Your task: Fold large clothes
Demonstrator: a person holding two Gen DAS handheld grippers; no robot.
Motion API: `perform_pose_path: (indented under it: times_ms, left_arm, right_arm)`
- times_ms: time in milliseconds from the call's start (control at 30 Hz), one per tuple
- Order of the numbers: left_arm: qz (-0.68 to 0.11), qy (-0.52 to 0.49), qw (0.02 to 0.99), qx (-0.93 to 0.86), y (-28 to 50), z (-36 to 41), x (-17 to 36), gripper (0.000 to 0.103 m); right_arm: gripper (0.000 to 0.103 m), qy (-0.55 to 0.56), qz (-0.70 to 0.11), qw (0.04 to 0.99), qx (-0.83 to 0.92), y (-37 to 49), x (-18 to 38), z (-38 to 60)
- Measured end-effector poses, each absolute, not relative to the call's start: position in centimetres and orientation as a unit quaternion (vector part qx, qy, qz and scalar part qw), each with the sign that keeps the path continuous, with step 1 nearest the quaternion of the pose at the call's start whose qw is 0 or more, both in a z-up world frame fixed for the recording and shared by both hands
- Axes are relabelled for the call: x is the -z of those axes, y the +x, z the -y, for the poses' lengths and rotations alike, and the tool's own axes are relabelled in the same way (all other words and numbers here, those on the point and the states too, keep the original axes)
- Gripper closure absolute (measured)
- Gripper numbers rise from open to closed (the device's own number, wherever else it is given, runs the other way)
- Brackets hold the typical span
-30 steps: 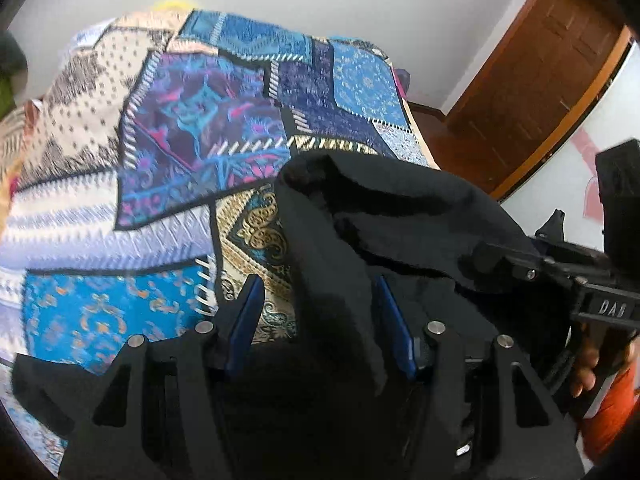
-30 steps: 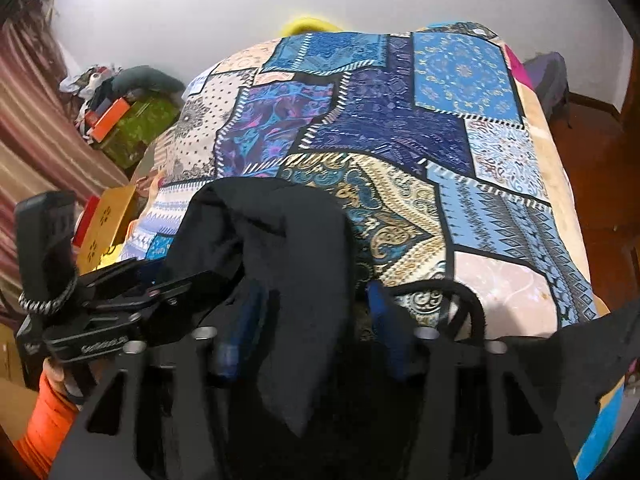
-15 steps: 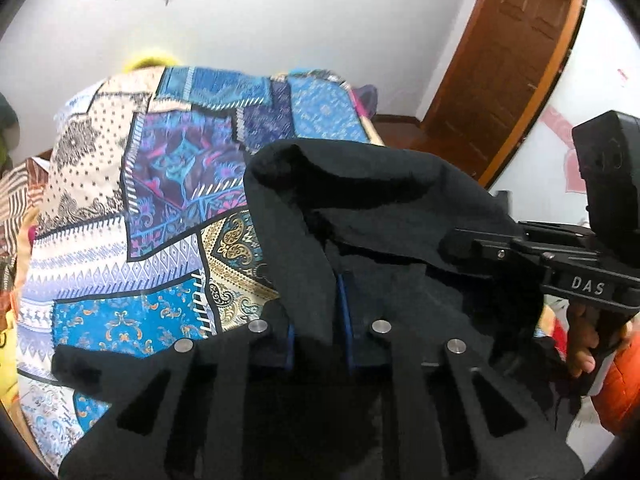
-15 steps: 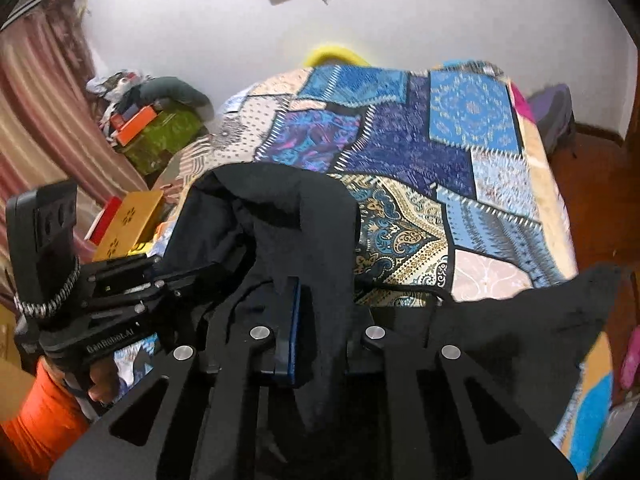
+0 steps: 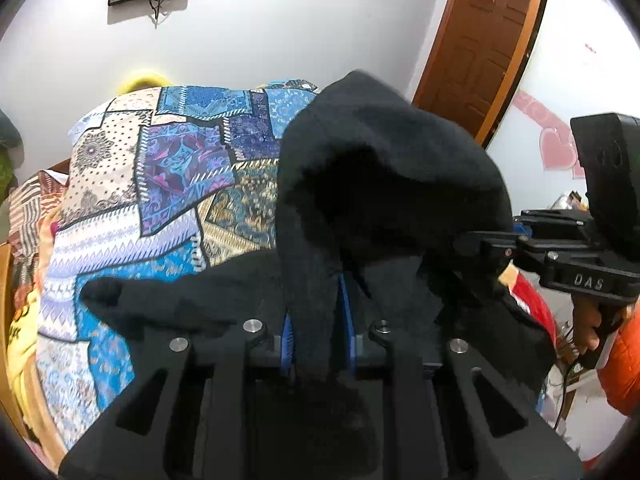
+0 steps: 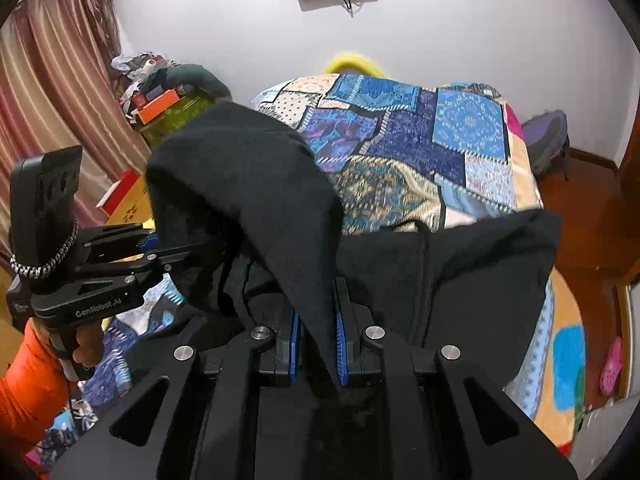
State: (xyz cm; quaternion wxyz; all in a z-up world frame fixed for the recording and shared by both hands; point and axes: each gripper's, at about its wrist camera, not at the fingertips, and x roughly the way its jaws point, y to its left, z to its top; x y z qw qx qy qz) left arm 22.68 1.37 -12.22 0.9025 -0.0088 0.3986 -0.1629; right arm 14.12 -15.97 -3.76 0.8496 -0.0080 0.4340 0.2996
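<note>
A: Cloth fills the lower middle of the left wrist view. The left gripper [image 5: 318,320] is clamped on a fold of the black garment [image 5: 384,176], though its jaws are opening a little. The fingertips are hidden under the fabric.

B: And at the right edge?

A: The right gripper [image 5: 476,242] enters there, its tips buried in the same garment. The bedspread [image 5: 132,224] lies behind, lower than a second ago.

B: The right wrist view?

A: The right gripper [image 6: 318,332] pinches the black garment [image 6: 248,176] tightly. One second ago its blue pads stood apart. The left gripper [image 6: 192,254] at the left edge disappears into the cloth. The garment hangs above the bedspread [image 6: 440,148].
</note>
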Motion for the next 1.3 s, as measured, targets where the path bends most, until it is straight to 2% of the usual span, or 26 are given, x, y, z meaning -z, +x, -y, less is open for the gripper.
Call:
perform_pose_path:
  times_ms: [67, 200, 333, 700, 867, 1067, 1300]
  left_arm:
    - [-0.399, -0.001, 0.903, 0.159, 21.3, -1.3, 12.1, 0.076]
    - [-0.389, 0.030, 0.911, 0.134, 18.5, -1.5, 11.7, 0.060]
    - [-0.375, 0.049, 0.919, 0.110, 15.8, -2.4, 10.8, 0.052]
    - [-0.325, 0.025, 0.943, 0.070, 12.3, -5.7, 7.0, 0.048]
    - [-0.310, -0.001, 0.949, 0.051, 12.7, -7.2, 5.9, 0.045]
    - [-0.366, -0.028, 0.928, 0.068, 15.2, -6.5, 9.5, 0.043]
    - [-0.464, -0.022, 0.882, 0.080, 18.1, -3.6, 17.9, 0.043]
  right_arm:
    - [0.088, -0.005, -0.437, 0.848, -0.299, 13.6, 3.9, 16.1]
    - [0.087, -0.017, -0.439, 0.850, -0.291, 12.2, 3.8, 16.2]
    - [0.086, -0.030, -0.439, 0.850, -0.289, 10.9, 3.5, 16.5]
    - [0.085, -0.022, -0.396, 0.873, -0.283, 7.7, 0.1, 18.6]
    - [0.074, -0.008, -0.390, 0.882, -0.263, 8.0, -0.4, 19.2]
    - [0.069, 0.001, -0.409, 0.874, -0.261, 9.0, 1.2, 18.0]
    - [0.067, -0.048, -0.475, 0.838, -0.266, 9.3, 7.0, 15.1]
